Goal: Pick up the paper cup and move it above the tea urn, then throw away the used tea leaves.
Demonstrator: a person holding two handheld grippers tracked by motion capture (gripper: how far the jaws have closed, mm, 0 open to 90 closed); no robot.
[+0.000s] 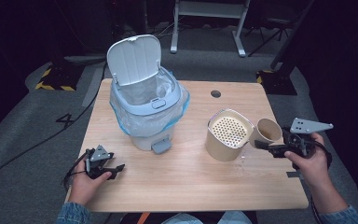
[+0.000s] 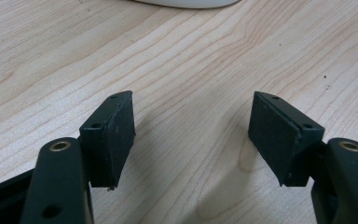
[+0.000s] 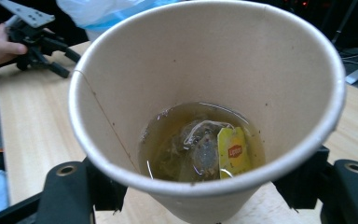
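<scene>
My right gripper (image 1: 262, 143) is shut on a tan paper cup (image 1: 267, 130), held just right of a beige canister with a perforated strainer insert (image 1: 229, 133). In the right gripper view the cup (image 3: 200, 60) sits between both jaws of the right gripper (image 3: 205, 198). It holds a little brownish tea, a wet tea bag (image 3: 204, 151) and its yellow tag (image 3: 233, 152). My left gripper (image 1: 115, 169) rests open near the table's front left. Bare wood shows between the jaws of that left gripper (image 2: 193, 135).
A pedal bin (image 1: 145, 119) with a blue liner bag and its white lid (image 1: 134, 58) raised stands at the back left of the wooden table (image 1: 191, 186). A round cable hole (image 1: 216, 94) lies near the far edge. The other hand and gripper (image 3: 32, 39) show in the right gripper view.
</scene>
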